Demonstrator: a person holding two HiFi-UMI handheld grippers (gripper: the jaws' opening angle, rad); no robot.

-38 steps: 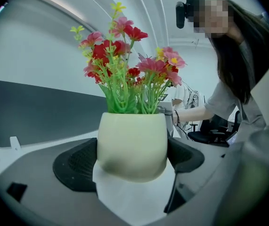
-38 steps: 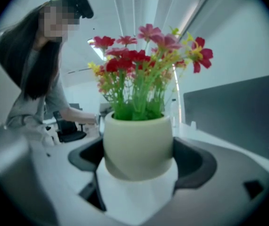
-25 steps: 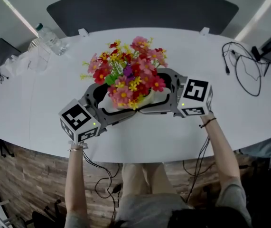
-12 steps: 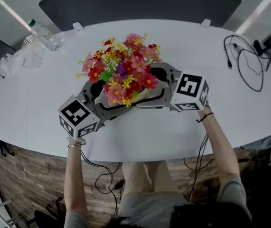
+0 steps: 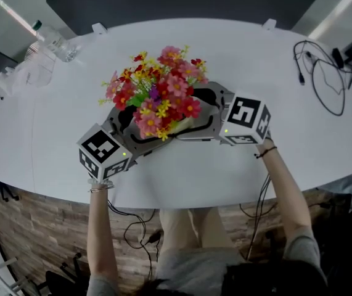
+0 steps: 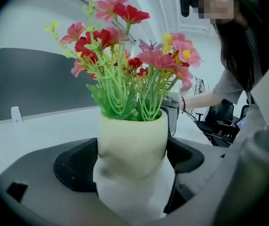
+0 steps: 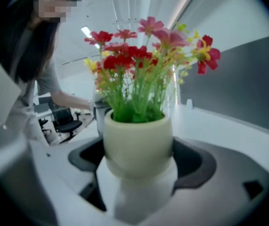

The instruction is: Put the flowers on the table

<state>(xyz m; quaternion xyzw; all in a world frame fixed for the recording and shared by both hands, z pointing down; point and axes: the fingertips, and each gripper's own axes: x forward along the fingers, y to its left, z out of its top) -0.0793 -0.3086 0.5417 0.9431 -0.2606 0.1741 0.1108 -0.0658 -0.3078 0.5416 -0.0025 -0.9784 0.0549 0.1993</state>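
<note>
Flower pot (image 6: 132, 140) upright, flowers (image 5: 157, 97) on vertical stems, over the near middle of the white tabletop (image 5: 305, 134); left gripper (image 6: 129, 164) and right gripper (image 7: 141, 161) oppose each other across it, jaws of each clamped on the pot's sides; neither hand nearer; forearms reach forward, converging; base contact with tabletop not discernible; move left is probably straight down.

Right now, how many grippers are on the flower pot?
2. The left gripper is closed on the flower pot from one side, the right gripper from the opposite side. No others in view.
</note>
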